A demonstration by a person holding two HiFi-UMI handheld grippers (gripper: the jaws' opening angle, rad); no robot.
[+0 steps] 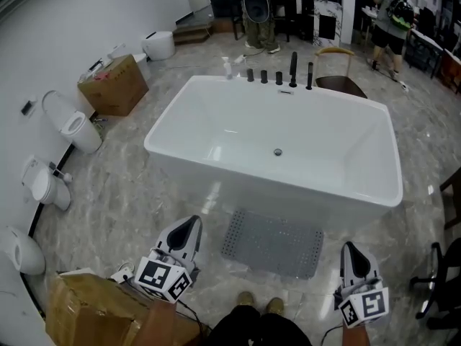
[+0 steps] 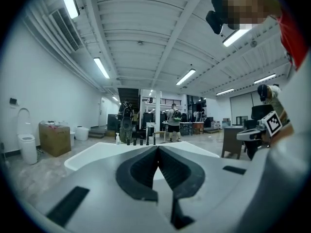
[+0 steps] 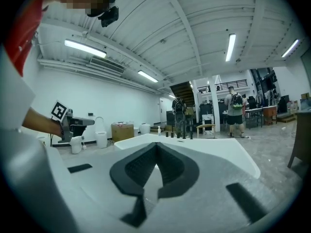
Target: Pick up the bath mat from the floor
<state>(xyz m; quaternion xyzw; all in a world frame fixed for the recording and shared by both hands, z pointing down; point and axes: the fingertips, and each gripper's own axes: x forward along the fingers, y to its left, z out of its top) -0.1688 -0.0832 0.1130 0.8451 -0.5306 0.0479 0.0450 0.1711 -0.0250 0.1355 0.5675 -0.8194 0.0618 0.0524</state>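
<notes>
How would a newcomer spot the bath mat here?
Find the big white bathtub in the middle of the marble floor. Just in front of its near side the bath mat lies flat. It is the only grey, hole-dotted rectangle; its neighbours are white toilets and brown boxes.

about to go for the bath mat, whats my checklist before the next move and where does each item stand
1. Bath mat found: ok. It lies flat on the floor in front of the bathtub, between the two grippers.
2. Mat top clear: ok. Nothing rests on it.
3. Shoes off the mat: ok. They stand short of its near edge.
4. Left gripper ready to grasp: not ok. The jaws are shut and empty.
5. Right gripper ready to grasp: not ok. The jaws are shut and empty.
6. Grippers aimed at the mat: not ok. Both gripper views look across the bathtub into the room, and the mat is not in them.
</notes>
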